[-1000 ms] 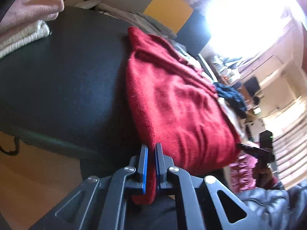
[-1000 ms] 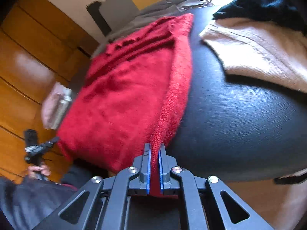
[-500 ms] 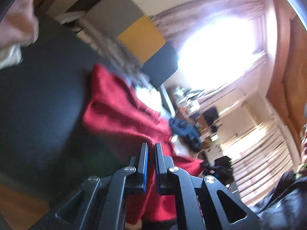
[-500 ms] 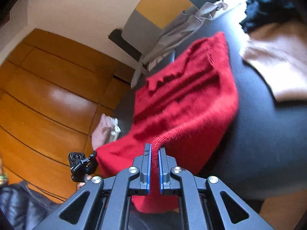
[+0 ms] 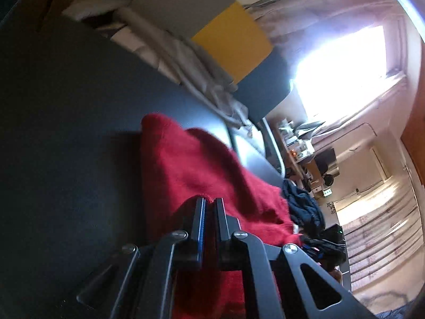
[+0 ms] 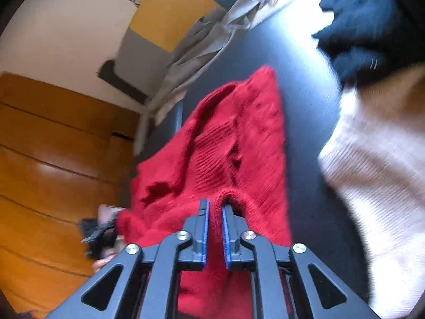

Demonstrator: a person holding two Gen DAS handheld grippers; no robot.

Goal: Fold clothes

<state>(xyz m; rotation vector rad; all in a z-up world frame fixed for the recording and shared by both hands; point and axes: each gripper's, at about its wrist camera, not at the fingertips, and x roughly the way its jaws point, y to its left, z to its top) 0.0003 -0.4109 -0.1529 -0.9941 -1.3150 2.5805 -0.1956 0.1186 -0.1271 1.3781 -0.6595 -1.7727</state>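
Red sweater (image 6: 233, 143) lay bunched on a black table (image 6: 302, 85), its near edge clamped in both tongs: the left gripper (image 5: 209, 202) pinched one fold, the right gripper (image 6: 214, 207) another. Right of it sat a cream knit (image 6: 377, 175), with dark blue clothing (image 6: 358, 26) farther back

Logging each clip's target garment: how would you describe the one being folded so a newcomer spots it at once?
On the black table lie several knits. The one in question is the red sweater in the middle, pinched by the left gripper and the right gripper. Its neighbours, a cream sweater and a navy garment, lie untouched.
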